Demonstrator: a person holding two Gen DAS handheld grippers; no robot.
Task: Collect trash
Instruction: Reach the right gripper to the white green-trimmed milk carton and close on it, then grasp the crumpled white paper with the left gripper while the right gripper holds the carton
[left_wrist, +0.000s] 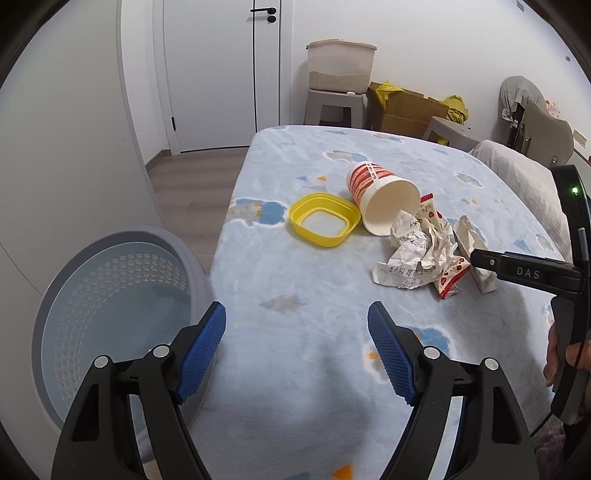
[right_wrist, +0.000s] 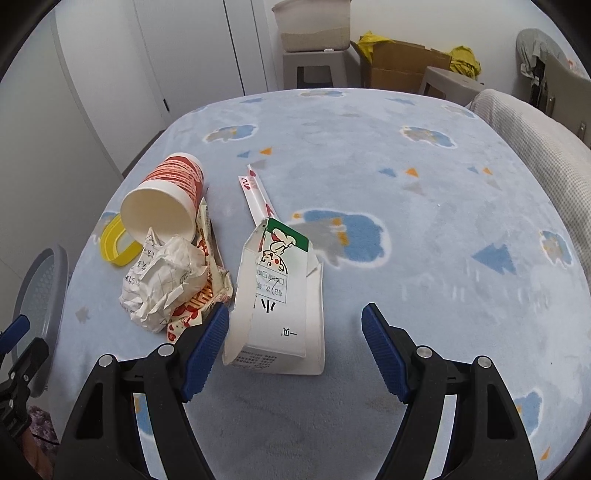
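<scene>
Trash lies in a loose heap on the blue patterned blanket (left_wrist: 314, 280) that covers the table. In the left wrist view we see a red-and-white paper cup (left_wrist: 380, 201) on its side, its mouth turned toward us, with a yellow plastic lid (left_wrist: 324, 218) just beside it toward the table's left edge. Touching the cup's mouth is a crumpled sheet of paper (left_wrist: 410, 254), and a red-and-white snack wrapper (left_wrist: 448, 280) pokes out from under it. A white carton (left_wrist: 476, 254) stands just beyond, partly hidden by our right gripper (left_wrist: 487, 262), which reaches in from the right with a hand (left_wrist: 565, 358) on its handle. Our left gripper (left_wrist: 297, 321) hovers over bare blanket near the table's near edge, its blue pads apart with nothing between them. A grey perforated bin (left_wrist: 107, 295) stands off the table's left edge, below its level.

In the right wrist view our right gripper (right_wrist: 295, 325) has its fingers spread wide, and the milk carton (right_wrist: 279, 295) lies between them, close to the left pad (right_wrist: 207, 354); we cannot tell whether that pad touches it, and the right pad is clear of it. The crumpled paper (right_wrist: 166, 280) and wrapper (right_wrist: 199, 299) sit just left of the carton, the cup (right_wrist: 166, 199) behind them, the yellow lid (right_wrist: 114, 243) nearer the left edge. A thin paper sleeve (right_wrist: 258, 195) lies behind the carton. The bin (right_wrist: 40, 295) shows at the far left.
</scene>
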